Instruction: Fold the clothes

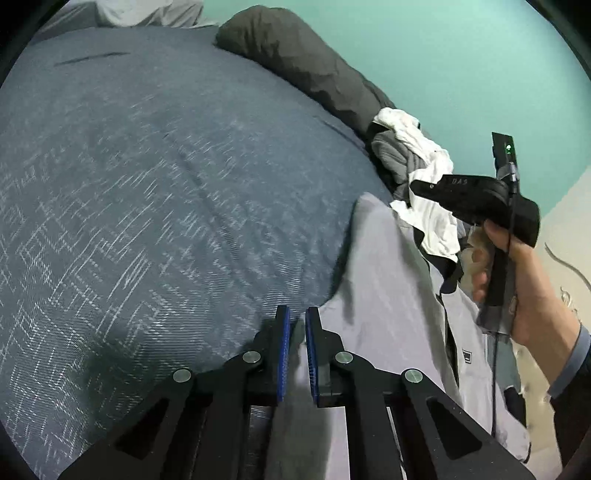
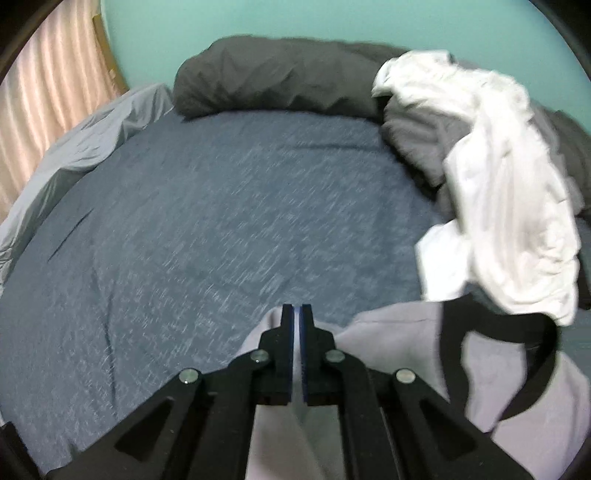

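Soft, even indoor light, fairly dim. Both fisheye views bow strongly toward dark rounded corners. Motion blur smears the blue bedspread (image 1: pixel 166 177) weave and the white garment (image 2: pixel 517 206); a lit curtain (image 2: pixel 48 103) glows pale.

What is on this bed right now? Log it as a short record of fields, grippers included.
surface: blue patterned bedspread
garment in work: light grey garment with black trim, at the near edge
left hand-held gripper: shut on the grey garment
right hand-held gripper: shut on the same garment
waiting pile: white garment draped over grey clothes
far end: dark grey pillow against the teal wall
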A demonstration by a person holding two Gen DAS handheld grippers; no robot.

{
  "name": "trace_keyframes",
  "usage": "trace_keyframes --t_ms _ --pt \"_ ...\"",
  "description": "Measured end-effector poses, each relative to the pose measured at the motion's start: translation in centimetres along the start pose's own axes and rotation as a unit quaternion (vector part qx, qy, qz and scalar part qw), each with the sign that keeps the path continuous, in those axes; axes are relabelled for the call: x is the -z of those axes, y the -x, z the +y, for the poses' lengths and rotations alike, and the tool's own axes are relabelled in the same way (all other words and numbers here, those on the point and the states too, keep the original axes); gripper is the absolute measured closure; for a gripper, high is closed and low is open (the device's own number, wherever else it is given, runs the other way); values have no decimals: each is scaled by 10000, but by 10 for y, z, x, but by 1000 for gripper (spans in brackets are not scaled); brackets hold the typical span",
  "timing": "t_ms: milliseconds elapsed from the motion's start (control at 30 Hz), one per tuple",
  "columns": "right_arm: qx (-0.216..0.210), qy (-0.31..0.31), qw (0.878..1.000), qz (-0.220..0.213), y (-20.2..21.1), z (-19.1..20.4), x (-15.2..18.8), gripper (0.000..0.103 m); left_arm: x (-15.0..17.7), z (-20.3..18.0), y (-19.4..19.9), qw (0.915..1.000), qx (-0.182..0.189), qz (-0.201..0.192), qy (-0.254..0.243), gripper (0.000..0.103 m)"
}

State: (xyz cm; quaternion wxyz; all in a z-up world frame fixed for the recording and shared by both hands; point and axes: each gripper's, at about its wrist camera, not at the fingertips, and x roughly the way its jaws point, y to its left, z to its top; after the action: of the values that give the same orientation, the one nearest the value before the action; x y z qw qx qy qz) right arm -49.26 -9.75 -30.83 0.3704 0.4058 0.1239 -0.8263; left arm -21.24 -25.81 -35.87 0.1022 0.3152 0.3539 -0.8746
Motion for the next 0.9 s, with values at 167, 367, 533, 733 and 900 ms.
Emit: trace_keyframes --t_ms 167,367,533,733,900 --pt "-431 116 9989 171 22 2 15 100 0 -25 -2 9990 115 -4 -428 94" --pt "-741 135 9953 603 45 -9 69 100 11 -29 -13 9955 -81 421 -843 94" --pt "-972 93 9910 919 77 -29 128 100 8 -13 -15 9974 -260 423 -527 94" --pt "-983 13 9879 1203 128 -54 209 100 6 -20 -1 9981 -298 201 -510 93" --pt "-754 -357 9887 1246 166 -81 260 100 16 -29 13 9974 -288 236 -619 86"
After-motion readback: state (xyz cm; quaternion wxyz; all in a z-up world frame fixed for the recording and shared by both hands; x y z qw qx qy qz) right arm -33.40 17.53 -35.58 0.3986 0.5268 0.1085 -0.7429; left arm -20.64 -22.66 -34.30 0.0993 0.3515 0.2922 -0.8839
